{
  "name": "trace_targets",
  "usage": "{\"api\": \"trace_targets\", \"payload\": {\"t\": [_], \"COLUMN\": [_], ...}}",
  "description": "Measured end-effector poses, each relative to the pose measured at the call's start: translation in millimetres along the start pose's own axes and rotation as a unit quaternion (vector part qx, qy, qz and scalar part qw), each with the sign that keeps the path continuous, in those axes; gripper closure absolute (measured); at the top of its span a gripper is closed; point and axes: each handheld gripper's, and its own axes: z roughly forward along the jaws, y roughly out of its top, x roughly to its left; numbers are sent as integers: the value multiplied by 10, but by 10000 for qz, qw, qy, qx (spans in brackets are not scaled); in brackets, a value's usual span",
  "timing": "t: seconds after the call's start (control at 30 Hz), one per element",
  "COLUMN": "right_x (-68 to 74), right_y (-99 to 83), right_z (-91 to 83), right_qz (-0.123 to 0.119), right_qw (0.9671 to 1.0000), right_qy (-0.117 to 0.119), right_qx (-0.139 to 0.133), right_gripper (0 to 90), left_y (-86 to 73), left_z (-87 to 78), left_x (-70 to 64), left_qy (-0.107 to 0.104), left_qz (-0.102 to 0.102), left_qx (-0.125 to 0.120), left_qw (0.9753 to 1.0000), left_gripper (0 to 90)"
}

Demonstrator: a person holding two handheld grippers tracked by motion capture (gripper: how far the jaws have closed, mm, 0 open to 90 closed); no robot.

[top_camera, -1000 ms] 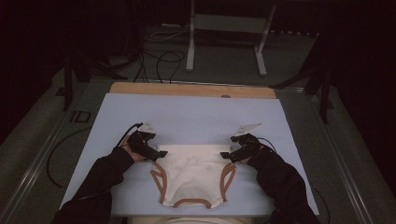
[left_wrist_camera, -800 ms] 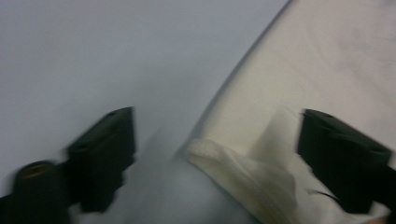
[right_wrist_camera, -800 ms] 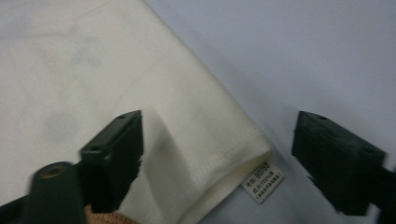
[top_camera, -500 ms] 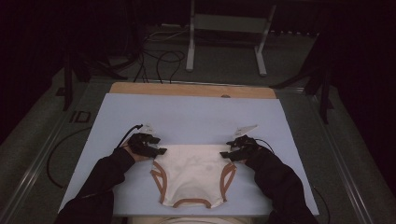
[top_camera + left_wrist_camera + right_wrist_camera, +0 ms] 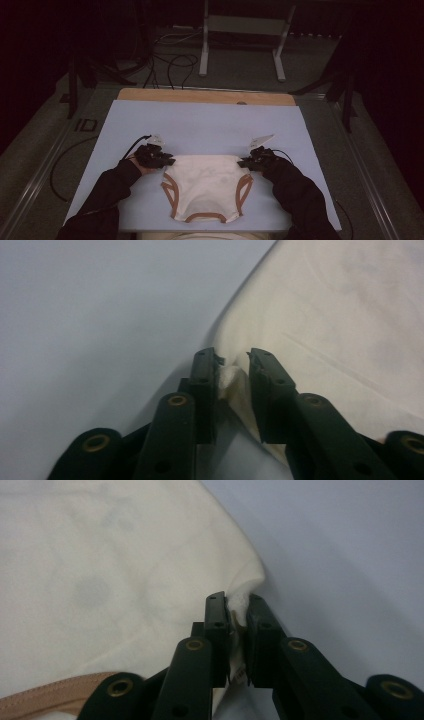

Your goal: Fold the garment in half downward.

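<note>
The garment's [image 5: 207, 187] 2 pinched corners are hidden between jaws; its faint print is too blurred to be read.

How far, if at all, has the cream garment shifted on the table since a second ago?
Yes: the garment has slid slightly nearer the table's near edge, away from the wooden strip.

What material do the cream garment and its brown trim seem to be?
The cream garment looks like soft matte knit, likely cotton: it bunches between the left tongs. The brown trim looks like slightly shiny elastic binding, though this is uncertain.
</note>
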Motion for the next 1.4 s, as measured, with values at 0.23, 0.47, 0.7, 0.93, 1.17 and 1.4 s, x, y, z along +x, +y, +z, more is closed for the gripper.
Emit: {"api": "trace_targets", "payload": {"t": [0.23, 0.47, 0.7, 0.93, 1.17, 1.4], "right_x": [4, 5, -14, -61, -131, -224], "right_y": [14, 49, 60, 93, 182, 238], "right_z": [-38, -131, -179, -221, -280, -267], "right_qz": [-53, -48, -12, -19, -51, 33], "right_qw": [9999, 9997, 9995, 9992, 9987, 9979], "right_qy": [-9, -46, -94, -209, -352, -476], "right_qx": [-85, -233, -292, -342, -374, -449], "right_gripper": [850, 855, 855, 855, 855, 855], "left_y": [1, 99, 193, 270, 361, 468], "left_z": [-43, -87, -107, -89, -87, -50], "left_x": [-7, -44, -57, -31, 33, 111], "left_qy": [14, 174, 236, 313, 367, 525], "left_qz": [-20, 90, 215, 198, 163, 137], "left_qx": [23, -11, -81, -158, -235, -305], "left_qw": [10000, 9998, 9995, 9992, 9989, 9981], "left_gripper": [842, 852, 852, 852, 853, 852]}}
